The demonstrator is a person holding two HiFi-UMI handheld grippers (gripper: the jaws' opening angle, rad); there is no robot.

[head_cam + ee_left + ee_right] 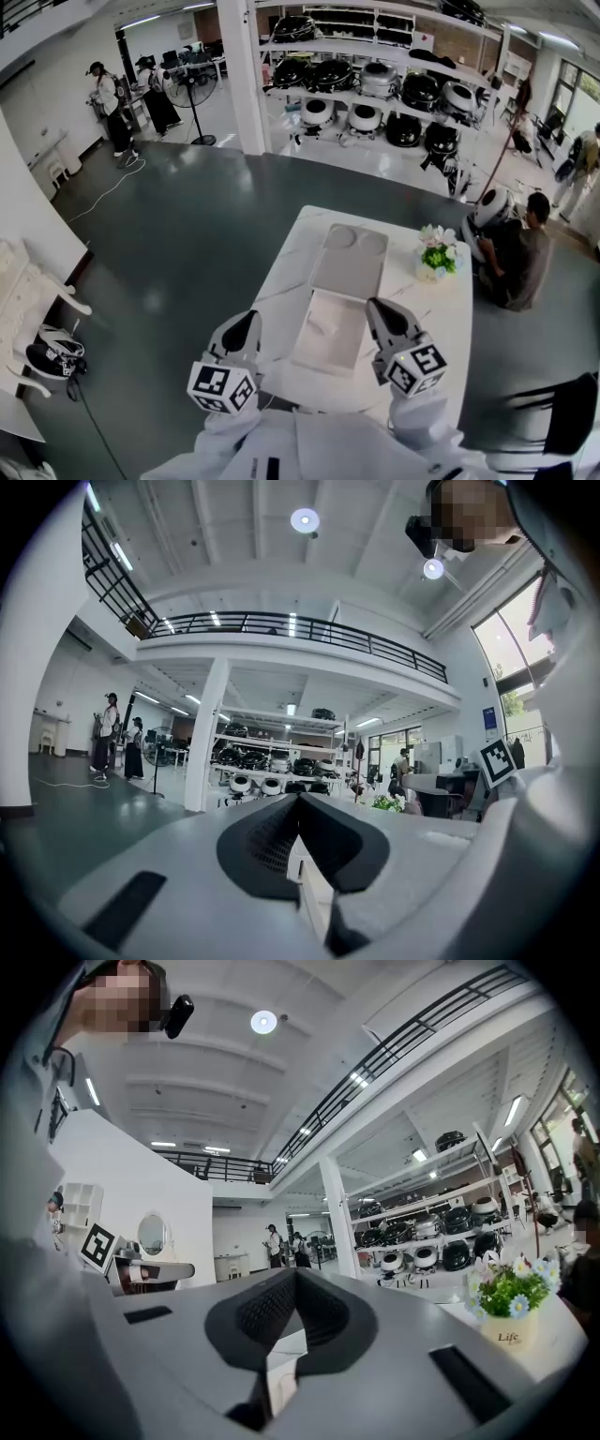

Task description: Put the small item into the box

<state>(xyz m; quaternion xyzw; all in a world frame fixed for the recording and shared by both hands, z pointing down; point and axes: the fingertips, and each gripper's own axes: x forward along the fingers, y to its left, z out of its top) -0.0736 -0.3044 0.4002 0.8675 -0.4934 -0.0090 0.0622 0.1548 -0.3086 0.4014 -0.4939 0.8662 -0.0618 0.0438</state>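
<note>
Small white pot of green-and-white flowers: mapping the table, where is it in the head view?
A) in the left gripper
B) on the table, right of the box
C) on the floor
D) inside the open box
B: the small white flower pot stands on the white table, right of the pale open box.

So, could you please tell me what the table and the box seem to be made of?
Table: white marble or marble-look laminate, smooth, going by faint grey veins. Box: probably matt card or plastic, pale grey, flat panels with no shine; can't tell which.
</note>
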